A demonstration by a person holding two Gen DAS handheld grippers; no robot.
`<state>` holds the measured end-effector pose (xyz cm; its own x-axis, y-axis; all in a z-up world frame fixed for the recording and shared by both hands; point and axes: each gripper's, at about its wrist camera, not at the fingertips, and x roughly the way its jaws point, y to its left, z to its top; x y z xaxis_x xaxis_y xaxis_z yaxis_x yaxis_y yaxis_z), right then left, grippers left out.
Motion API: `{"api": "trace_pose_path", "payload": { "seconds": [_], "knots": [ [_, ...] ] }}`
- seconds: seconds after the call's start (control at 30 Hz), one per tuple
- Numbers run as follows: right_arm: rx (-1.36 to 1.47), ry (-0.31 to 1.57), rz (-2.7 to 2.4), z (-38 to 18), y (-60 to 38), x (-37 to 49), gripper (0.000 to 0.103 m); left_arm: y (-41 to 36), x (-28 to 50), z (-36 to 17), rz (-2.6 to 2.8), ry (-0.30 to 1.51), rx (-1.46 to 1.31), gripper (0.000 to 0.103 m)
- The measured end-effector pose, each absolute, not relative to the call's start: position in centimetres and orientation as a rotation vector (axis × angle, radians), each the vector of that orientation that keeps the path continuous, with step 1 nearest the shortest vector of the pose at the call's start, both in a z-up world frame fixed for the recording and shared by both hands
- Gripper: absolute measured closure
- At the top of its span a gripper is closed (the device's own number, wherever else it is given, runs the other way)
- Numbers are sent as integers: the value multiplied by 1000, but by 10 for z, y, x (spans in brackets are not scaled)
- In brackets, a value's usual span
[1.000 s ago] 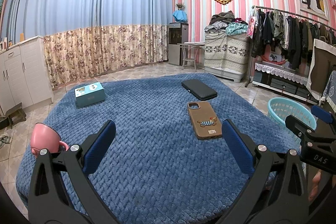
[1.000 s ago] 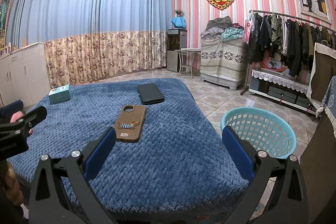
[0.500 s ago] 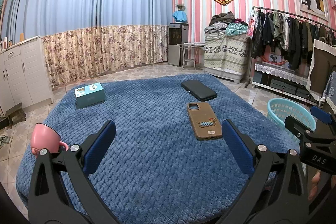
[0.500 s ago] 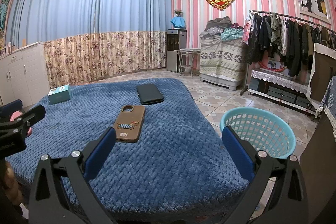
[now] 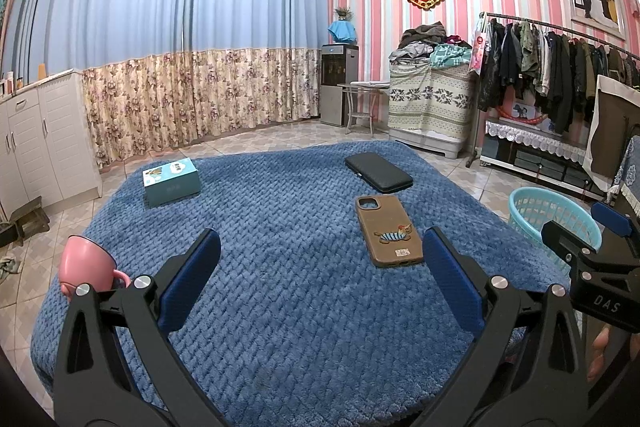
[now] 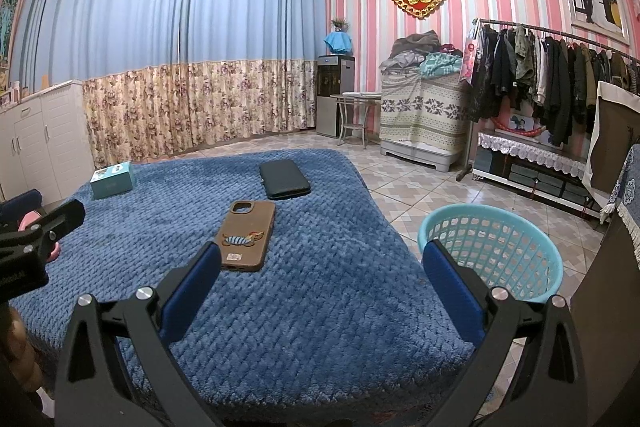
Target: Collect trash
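On quilted blue blanket (image 5: 304, 307), flat brown phone case (image 5: 389, 231), round mesh basket (image 6: 496, 247) beside.

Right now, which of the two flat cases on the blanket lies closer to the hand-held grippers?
The brown phone case with the striped animal; the plain black case lies beyond it.

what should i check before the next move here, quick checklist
1. Left gripper open and holding nothing: ok.
2. Right gripper open and holding nothing: ok.
3. Basket upright on the floor beside the blanket, on the right gripper's side: ok.
4. Something that is plainly trash picked out: not ok. On the blanket lie a phone, a black case, a teal box and a pink cup; none looks discarded.
5. Basket has room: cannot tell, its bottom is hidden.
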<state>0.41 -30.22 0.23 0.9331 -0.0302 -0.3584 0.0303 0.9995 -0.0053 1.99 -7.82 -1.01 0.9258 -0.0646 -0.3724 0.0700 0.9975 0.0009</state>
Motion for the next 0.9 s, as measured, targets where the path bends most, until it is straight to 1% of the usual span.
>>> {"api": "trace_pose_path", "payload": {
  "seconds": [0.9],
  "knots": [
    [2,366,-31,2,-304,3,4,-86,24,-1,-79,366,23,5]
  ]
}}
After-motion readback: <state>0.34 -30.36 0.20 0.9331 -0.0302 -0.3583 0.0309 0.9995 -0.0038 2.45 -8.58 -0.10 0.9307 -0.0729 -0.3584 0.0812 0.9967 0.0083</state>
